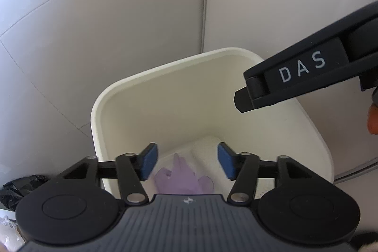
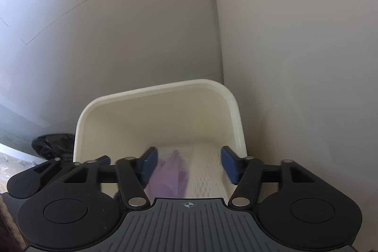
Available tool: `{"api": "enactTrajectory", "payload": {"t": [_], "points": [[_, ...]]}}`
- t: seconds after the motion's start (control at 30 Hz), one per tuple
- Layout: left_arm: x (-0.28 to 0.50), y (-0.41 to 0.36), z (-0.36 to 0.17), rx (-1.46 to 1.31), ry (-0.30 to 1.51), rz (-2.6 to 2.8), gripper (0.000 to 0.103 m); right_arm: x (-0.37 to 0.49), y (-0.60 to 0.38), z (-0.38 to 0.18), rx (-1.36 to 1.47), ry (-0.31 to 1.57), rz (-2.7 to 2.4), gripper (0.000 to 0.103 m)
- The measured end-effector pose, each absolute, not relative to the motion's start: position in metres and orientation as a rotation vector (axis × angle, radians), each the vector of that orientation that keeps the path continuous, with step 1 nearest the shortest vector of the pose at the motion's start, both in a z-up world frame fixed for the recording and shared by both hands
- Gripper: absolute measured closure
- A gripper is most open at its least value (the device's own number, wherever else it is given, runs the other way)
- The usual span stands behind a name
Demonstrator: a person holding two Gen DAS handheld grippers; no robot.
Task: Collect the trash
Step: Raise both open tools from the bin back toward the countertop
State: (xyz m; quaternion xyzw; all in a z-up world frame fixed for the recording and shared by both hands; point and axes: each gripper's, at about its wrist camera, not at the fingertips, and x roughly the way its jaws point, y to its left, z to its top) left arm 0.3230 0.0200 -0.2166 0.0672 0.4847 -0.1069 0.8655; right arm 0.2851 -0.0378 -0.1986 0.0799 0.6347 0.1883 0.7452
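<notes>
Two tongs (image 1: 186, 163) (image 2: 187, 163) agape; bin (image 1: 165, 77) smooth (purple glove (image 1: 182, 177), crumpled).

Floor: pale large-tile floor (image 1: 99, 23) | on it: cream square plastic bin (image 1: 165, 96) in the corner | crumpled black plastic bag (image 1: 21, 185) just beside the bin

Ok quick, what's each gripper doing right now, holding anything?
Left gripper: open, empty, above the white bin with the purple glove inside.
Right gripper: open, empty, above the same bin.
</notes>
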Motion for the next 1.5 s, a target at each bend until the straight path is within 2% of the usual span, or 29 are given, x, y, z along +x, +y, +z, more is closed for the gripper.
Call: {"api": "enactTrajectory", "payload": {"t": [0.37, 0.53, 0.6, 0.7, 0.9, 1.5], "points": [[0.299, 0.034, -0.182, 0.12, 0.974, -0.223, 0.028, 0.281, -0.033, -0.176, 0.192, 1.356, 0.439, 0.03], [0.291, 0.041, -0.15, 0.102, 0.946, -0.195, 0.019, 0.276, -0.031, -0.152, 0.198, 1.329, 0.466, 0.028], [0.282, 0.046, -0.137, 0.095, 0.922, -0.185, 0.012, 0.274, -0.032, -0.144, 0.204, 1.316, 0.482, 0.025], [0.269, 0.053, -0.115, 0.102, 0.893, -0.178, 0.008, 0.271, -0.033, -0.127, 0.204, 1.286, 0.494, 0.018], [0.243, 0.065, -0.075, 0.097, 0.851, -0.172, 0.0, 0.266, -0.037, -0.082, 0.201, 1.222, 0.525, 0.016], [0.18, 0.081, 0.001, 0.102, 0.748, -0.163, 0.0, 0.259, -0.07, 0.037, 0.152, 1.054, 0.574, 0.015]]}}
